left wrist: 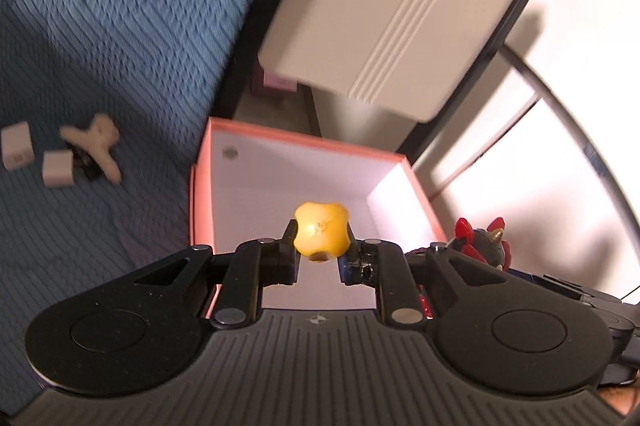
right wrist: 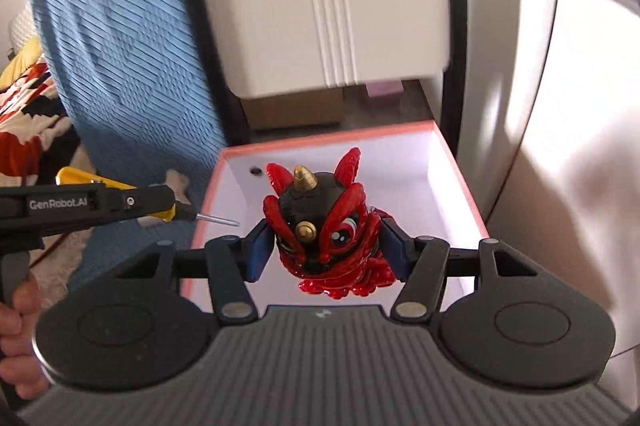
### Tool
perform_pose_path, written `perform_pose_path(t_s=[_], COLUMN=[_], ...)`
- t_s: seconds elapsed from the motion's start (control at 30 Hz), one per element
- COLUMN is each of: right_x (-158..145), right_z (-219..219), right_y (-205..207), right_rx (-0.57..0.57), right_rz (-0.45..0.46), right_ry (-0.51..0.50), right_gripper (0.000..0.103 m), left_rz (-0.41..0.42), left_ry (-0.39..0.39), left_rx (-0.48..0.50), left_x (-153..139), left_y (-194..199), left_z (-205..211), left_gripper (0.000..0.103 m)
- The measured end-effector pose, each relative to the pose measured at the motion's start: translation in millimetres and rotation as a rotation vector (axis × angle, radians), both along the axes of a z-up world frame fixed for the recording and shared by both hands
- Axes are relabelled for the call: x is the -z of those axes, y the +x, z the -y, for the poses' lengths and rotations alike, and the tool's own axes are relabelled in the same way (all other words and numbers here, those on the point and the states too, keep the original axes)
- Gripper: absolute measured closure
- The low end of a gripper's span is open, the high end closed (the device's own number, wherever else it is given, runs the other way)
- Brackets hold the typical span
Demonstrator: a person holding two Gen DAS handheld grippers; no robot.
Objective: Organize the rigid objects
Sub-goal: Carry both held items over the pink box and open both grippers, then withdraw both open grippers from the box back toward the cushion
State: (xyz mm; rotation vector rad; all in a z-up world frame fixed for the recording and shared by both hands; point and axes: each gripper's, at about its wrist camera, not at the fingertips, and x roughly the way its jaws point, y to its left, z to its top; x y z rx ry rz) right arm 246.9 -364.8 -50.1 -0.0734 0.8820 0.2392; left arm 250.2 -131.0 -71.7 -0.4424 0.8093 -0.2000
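Note:
My left gripper (left wrist: 319,246) is shut on a small yellow rounded toy (left wrist: 322,234) and holds it above the open pink box (left wrist: 304,142) with a white inside. My right gripper (right wrist: 326,250) is shut on a red and black lion figurine (right wrist: 326,230) with a gold horn, held over the same box (right wrist: 460,166). The figurine also shows at the right in the left wrist view (left wrist: 482,240). The left gripper's body (right wrist: 92,204) shows at the left in the right wrist view.
Two pale cubes (left wrist: 16,145) (left wrist: 58,168), a cream bone-shaped piece (left wrist: 98,144) and a small dark object (left wrist: 86,162) lie on the blue ribbed cover (left wrist: 120,6). A beige chair seat (left wrist: 396,6) hangs over the box's far side. A white wall (right wrist: 580,106) is on the right.

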Motion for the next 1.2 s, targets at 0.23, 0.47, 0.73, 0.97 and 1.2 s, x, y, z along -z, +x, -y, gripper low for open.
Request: perform_pose_path(t_s=[0.23,0.47,0.73,0.97,1.2], right_x=[41,77,101,85,55], right_z=[17,31,38,39,29], right_y=[0,-5,-6,-7,-14], right_rx=[0.012,0.025,0.044,0.072,0.077], right_rz=[-0.079,-0.161,-0.214,-0.160,-0.088], right_ry=[-0.028,-0.026,-0.030,-0.022,0.003], right_gripper=[0.042,0.042,0.042,0.043,0.043], left_rz=[-0.080,-0.140,-0.163,-0.123,-0.021], left_ry=[0.031,0.047,0.083,0.113,0.131], left_rx=[0.026,0.040,0.061,0.052,0.051], left_x=[35,64,76,63,21], left_y=[10,18,22,13,-11], left_z=[27,42,45,43,38], left_gripper=[0.082,0.082,0.080,0.052,0.052])
